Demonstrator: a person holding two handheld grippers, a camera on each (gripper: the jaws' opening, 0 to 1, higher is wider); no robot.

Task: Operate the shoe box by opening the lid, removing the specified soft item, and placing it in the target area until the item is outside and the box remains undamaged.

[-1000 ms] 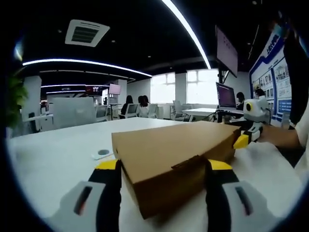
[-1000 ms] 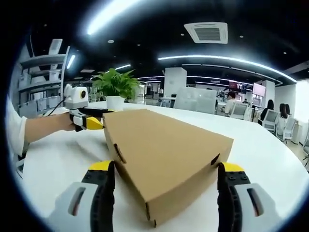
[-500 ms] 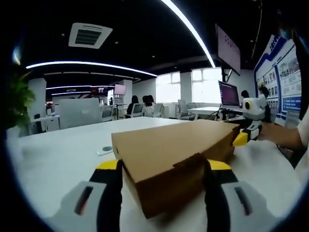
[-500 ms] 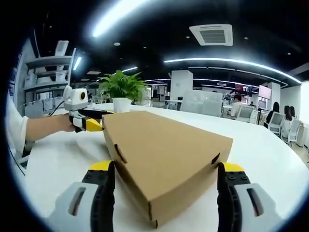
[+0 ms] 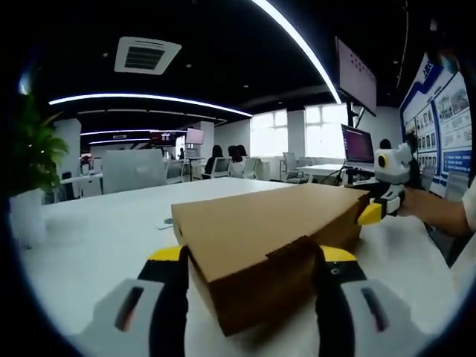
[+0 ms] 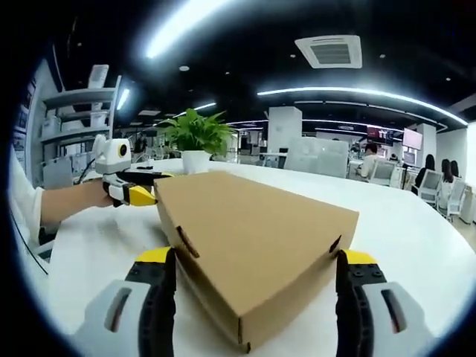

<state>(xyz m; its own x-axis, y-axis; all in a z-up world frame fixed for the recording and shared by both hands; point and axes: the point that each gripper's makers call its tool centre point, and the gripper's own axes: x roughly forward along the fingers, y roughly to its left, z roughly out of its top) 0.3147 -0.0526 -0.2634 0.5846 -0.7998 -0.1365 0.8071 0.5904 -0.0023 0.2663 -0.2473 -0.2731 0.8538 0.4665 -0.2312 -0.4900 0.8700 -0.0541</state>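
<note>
Left gripper view: left tool (image 5: pixel 253 256), jaws spread wide, straddles one end of the closed brown cardboard shoe box (image 5: pixel 260 230); whether the pads touch it I cannot tell. Right tool at the far end.
Box place: flat on the white desk (image 5: pixel 97 230), well in from its edges.
Right gripper view: right tool (image 6: pixel 256 256), jaws apart, brackets the box's (image 6: pixel 253 230) other end. Potted green plant (image 6: pixel 195 141) behind.
Progress: lid shut, soft item unseen, presumably inside. Opening, removal and placing all remain.
</note>
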